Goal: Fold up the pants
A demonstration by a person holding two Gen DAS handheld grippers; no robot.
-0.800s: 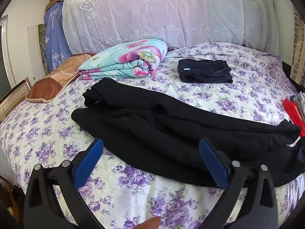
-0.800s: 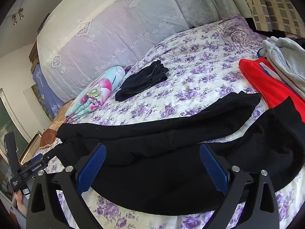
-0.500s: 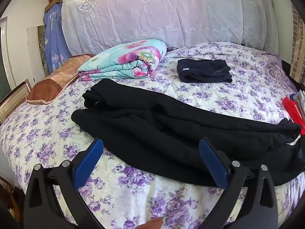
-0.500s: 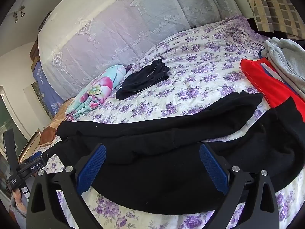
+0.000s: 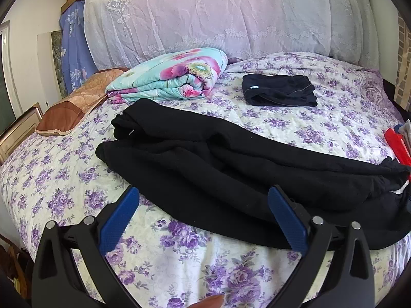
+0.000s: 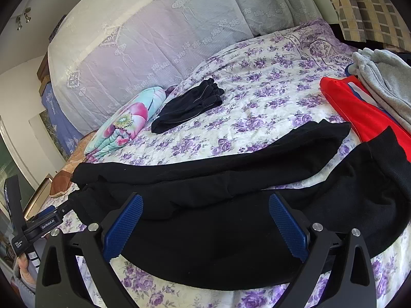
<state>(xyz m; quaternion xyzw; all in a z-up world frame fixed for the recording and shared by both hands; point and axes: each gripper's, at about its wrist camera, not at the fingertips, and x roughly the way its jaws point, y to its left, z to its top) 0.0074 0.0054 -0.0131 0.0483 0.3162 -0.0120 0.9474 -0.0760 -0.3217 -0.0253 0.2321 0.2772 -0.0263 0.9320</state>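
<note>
While both your grippers gape wide, nothing's held.
L gripper (image 5: pixel 203 215) & R gripper (image 6: pixel 205 220) hover just over the rumpled black fabric pants (image 5: pixel 231 164), w/ pads clear of cloth.

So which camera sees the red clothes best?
The right wrist view: the red garment lies broad and near, under a grey garment. The left wrist view catches only a red sliver at the edge.

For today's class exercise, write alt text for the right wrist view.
Black pants lie unfolded across a purple-flowered bed, beyond the open right gripper. A red garment lies on the right.
</note>
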